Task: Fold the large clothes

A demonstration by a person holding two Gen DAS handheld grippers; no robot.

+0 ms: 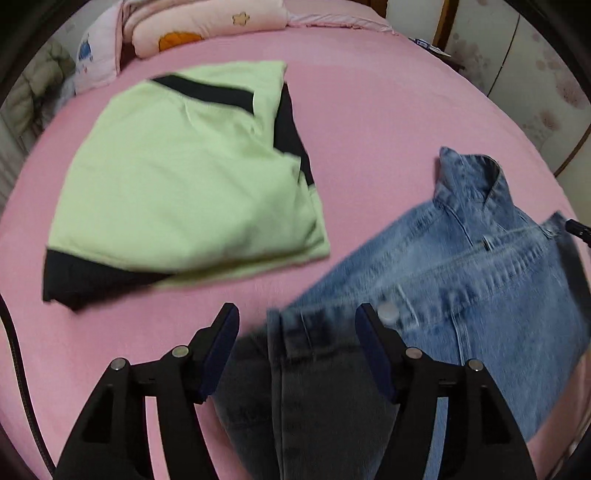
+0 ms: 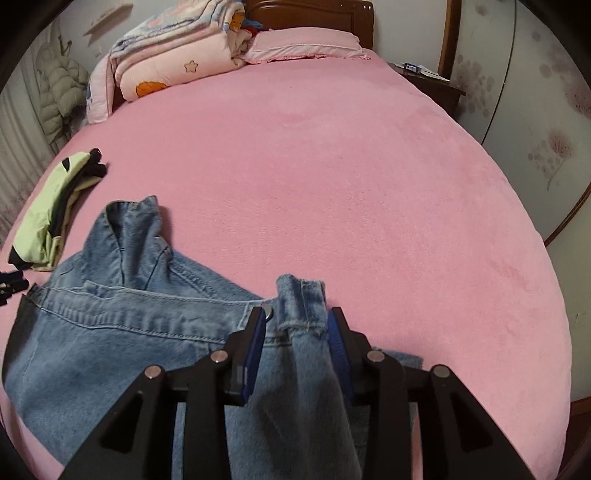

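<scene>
A: What was the blue garment made of?

B: The jacket [image 2: 110, 332] was faded denim, coarse, with raised stitched seams and a dull metal button [image 1: 388, 312].

A: And the bed?

B: The bed [image 2: 332, 184] wore a pink, fuzzy, matt fleece sheet. The green top [image 1: 184, 177] looked like soft, smooth knit cloth with black trim.

A: The tongs?

B: The left tongs [image 1: 295, 332] and right tongs [image 2: 297, 332] were matt black plastic with blue ribbed pads [image 2: 255, 354] and shiny metal pins. The headboard [image 2: 310, 14] was glossy brown wood.

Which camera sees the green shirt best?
The left wrist view: the folded green shirt lies whole and large on the pink bed. The right wrist view shows it only small, edge-on at the left border.
</scene>
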